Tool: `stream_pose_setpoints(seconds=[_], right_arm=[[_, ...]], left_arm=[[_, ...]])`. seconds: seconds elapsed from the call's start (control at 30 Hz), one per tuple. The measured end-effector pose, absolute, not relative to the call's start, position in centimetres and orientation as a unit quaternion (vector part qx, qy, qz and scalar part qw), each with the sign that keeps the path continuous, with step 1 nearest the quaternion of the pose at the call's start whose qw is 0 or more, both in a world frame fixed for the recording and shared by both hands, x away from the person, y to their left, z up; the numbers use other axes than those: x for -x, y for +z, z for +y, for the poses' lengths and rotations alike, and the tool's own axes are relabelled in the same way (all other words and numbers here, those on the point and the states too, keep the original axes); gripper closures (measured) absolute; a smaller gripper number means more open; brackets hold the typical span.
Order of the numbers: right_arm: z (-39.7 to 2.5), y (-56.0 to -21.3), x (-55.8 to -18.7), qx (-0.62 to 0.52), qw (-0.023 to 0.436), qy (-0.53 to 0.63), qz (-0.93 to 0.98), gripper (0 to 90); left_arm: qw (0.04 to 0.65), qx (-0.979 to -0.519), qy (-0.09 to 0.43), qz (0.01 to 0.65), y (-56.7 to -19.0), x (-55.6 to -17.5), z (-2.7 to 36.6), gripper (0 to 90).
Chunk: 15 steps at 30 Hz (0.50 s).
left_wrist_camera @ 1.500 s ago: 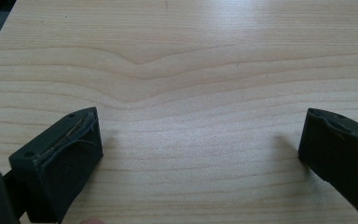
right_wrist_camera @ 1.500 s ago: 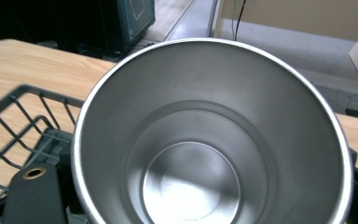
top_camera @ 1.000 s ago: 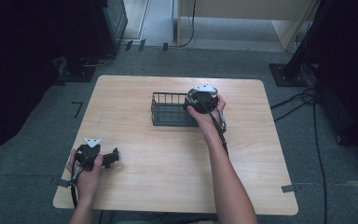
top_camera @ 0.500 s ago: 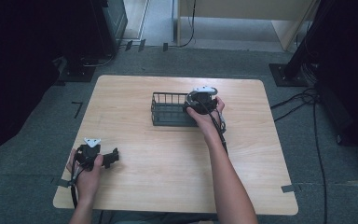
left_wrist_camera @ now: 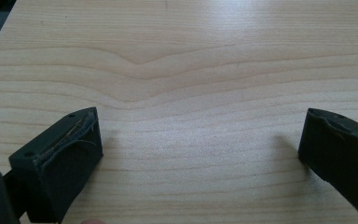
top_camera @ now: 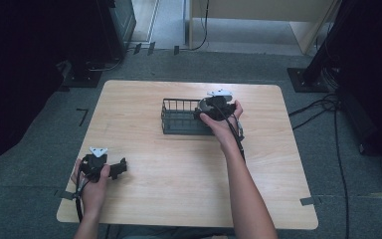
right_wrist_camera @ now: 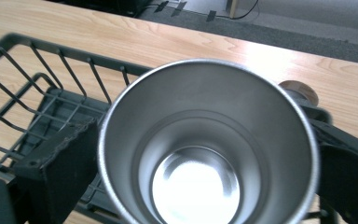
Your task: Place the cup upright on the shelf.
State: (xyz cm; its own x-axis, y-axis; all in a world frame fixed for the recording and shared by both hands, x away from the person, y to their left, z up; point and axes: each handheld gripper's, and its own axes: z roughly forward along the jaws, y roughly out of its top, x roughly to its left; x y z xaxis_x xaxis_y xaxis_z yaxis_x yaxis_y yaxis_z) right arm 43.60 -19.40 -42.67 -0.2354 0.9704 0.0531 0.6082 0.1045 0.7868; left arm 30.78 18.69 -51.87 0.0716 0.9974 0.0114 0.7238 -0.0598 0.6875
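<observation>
A shiny steel cup [right_wrist_camera: 205,140] sits between the jaws of my right gripper [right_wrist_camera: 203,168], its open mouth facing the camera and its inside empty. In the high view the right gripper [top_camera: 206,107] holds the cup [top_camera: 204,103] at the right end of a black wire basket [top_camera: 179,119] in the middle of the table. I cannot tell whether the cup touches the basket [right_wrist_camera: 37,93]. My left gripper [top_camera: 122,167] rests near the table's front left corner. In its own view the left gripper [left_wrist_camera: 200,144] is open, with only bare wood between the jaws.
The light wooden table [top_camera: 179,184] has free room in front of the basket and on both sides. Grey floor surrounds it, with cables [top_camera: 323,107] at the right and dark equipment stands [top_camera: 104,30] at the back left.
The right gripper with the cup has shifted only slightly at the basket's right end. The left gripper has stayed in place.
</observation>
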Motion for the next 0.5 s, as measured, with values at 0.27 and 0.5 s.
stream_pose_setpoints(seconds=[0.27, 0.5], right_arm=[[-20.2, -41.3, -42.1, -0.56, 0.257, 0.379, 0.691, 0.0], [-21.5, -40.6, -40.0, -0.56, 0.26, 0.395, 0.68, 0.0]], left_arm=[[0.268, -0.681, 0.256, 0.632, -51.9, -30.8, 18.7, 0.0], [0.267, -0.681, 0.256, 0.631, -51.9, -30.8, 18.7, 0.0]])
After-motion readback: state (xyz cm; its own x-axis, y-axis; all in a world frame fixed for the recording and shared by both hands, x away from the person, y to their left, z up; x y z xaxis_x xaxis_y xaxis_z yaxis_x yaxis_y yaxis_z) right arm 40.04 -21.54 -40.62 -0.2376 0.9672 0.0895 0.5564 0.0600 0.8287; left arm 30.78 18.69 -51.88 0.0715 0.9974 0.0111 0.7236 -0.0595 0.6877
